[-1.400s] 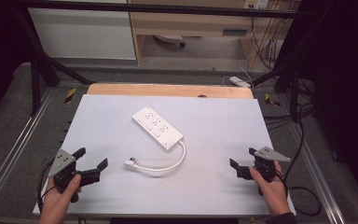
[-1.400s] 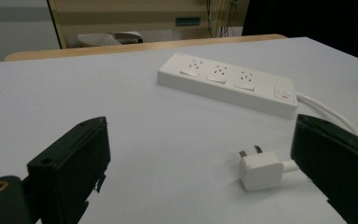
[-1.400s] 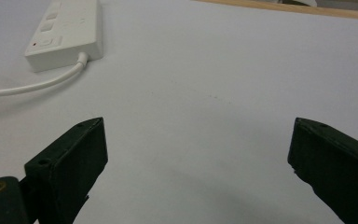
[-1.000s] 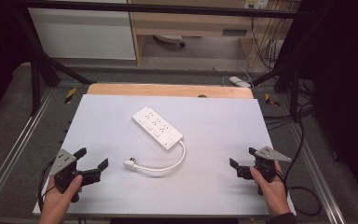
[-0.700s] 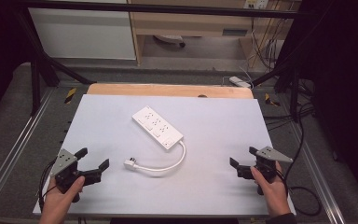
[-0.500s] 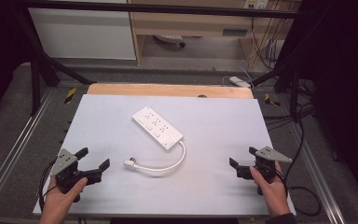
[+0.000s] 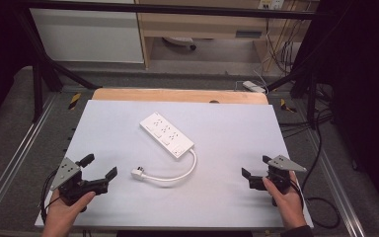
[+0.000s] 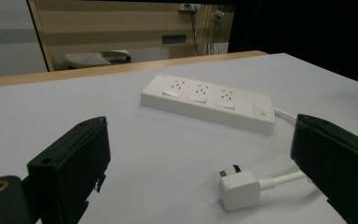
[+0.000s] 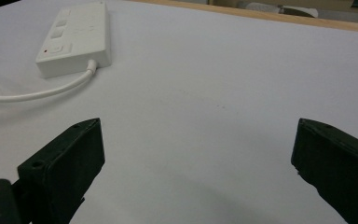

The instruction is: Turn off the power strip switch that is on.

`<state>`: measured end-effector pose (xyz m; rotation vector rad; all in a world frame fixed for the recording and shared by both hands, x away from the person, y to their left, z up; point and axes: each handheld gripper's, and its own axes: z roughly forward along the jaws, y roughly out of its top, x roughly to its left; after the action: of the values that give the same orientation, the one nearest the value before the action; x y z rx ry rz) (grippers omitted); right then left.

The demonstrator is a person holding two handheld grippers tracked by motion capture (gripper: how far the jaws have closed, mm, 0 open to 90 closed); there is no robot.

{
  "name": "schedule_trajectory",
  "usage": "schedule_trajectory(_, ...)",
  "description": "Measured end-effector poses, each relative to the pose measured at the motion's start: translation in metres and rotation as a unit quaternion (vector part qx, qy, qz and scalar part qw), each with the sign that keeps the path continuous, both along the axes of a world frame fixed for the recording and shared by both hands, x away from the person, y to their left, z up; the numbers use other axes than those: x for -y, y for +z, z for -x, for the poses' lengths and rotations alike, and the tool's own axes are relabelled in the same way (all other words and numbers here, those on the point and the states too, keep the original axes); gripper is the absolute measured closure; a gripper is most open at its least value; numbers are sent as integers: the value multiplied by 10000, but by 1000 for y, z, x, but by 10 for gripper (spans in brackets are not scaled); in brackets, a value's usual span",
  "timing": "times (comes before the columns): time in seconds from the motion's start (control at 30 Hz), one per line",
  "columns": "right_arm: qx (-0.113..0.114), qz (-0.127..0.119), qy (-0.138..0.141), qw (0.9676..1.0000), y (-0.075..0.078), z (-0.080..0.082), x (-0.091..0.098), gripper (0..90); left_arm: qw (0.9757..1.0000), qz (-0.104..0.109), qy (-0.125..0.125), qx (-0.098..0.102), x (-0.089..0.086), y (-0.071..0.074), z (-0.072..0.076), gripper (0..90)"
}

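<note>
We see the white power strip (image 7: 167,134) lying diagonally mid-tabletop, its plug (image 7: 137,173) toward the near edge. Our left gripper (image 7: 99,171), near the near-left corner, has jaws spread wide, holding nothing. Right gripper (image 7: 256,166), near the near-right corner, likewise gapes empty. White tabletop (image 7: 227,128), wooden strip (image 7: 177,95) along its far edge, cabinets beyond.

The left hand (image 7: 66,210) comes in at about seven o'clock of the high view, gripping the black two-jaw left gripper (image 7: 98,167) with a grey three-cornered plate on top; its jaws stand wide apart, aimed toward two o'clock. The right hand (image 7: 284,195) enters near five o'clock, holding the matching black right gripper (image 7: 256,165), jaws spread wide, aimed toward ten o'clock.
</note>
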<state>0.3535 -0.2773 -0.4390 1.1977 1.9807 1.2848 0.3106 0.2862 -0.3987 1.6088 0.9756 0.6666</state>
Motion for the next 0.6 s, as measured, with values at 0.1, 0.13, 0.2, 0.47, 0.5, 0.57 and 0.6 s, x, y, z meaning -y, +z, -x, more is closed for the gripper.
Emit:
schedule_trajectory(0.1, -9, 1, 6, 10000, 0, 0, -1, 29, 9999, 102, -18, 27, 0, 3, 1, 46)
schedule_trajectory(0.13, -15, 16, 13, 10000, -1, 0, -1, 29, 9999, 117, -13, 23, 1, 4, 1, 46)
schedule_trajectory(0.2, -35, 28, 5, 10000, -1, -1, -1, 29, 9999, 148, -19, 16, 1, 5, 1, 46)
schedule_trajectory(0.47, -84, 64, 15, 9999, -2, -1, -4, 26, 9998, 172, 48, -34, 10, 15, 2, 50)
schedule_trajectory(0.5, -98, 65, 15, 9999, -2, -1, -4, 26, 9998, 204, 21, -43, 11, 16, 1, 50)
schedule_trajectory(0.57, -133, 94, 41, 9999, -3, -2, -5, 24, 9997, 244, -25, -55, 14, 20, 0, 50)
schedule_trajectory(0.6, -155, 100, 61, 9998, -3, -2, -5, 24, 9997, 242, -46, -64, 16, 21, -1, 50)
